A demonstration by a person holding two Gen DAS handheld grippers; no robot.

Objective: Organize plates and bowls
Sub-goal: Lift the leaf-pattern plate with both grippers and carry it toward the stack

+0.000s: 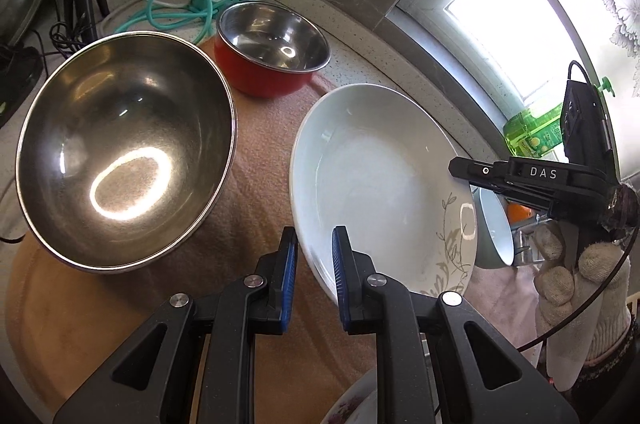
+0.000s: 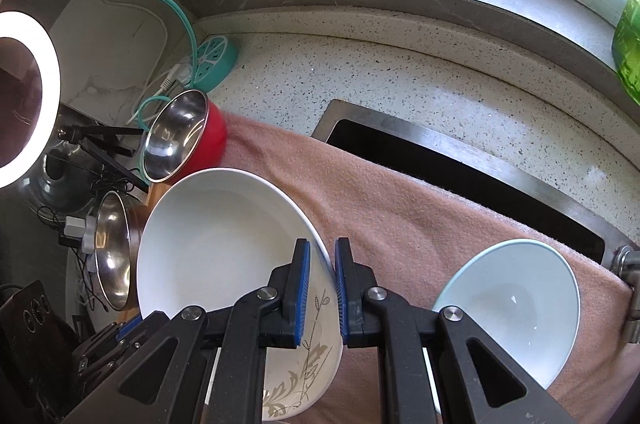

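At the left end of the pink towel (image 2: 400,224) that covers the countertop (image 2: 380,76) stands a large steel bowl (image 1: 120,152), with its far rim hiding the cables behind it. Toward the back corner, by the wall, sits a red bowl (image 1: 272,48) with a steel lining. The left gripper (image 1: 315,244) pinches the near-left rim of the white plate (image 1: 380,184). The rim runs up between its blue pads, though where the pads touch it is hard to make out. The plate tilts over the middle of the towel. The right gripper (image 2: 323,252) has its pads nearly together on the opposite rim, by the leaf pattern. A gloved hand (image 1: 568,264) holds that gripper at the frame edge. A floral dish (image 1: 352,404) is cut off at the bottom. To the right, a pale blue bowl (image 2: 520,304) lies on the towel beside the sink (image 2: 460,176), half hidden behind the plate in the left wrist view. The window glare washes out a green bottle (image 1: 532,132).
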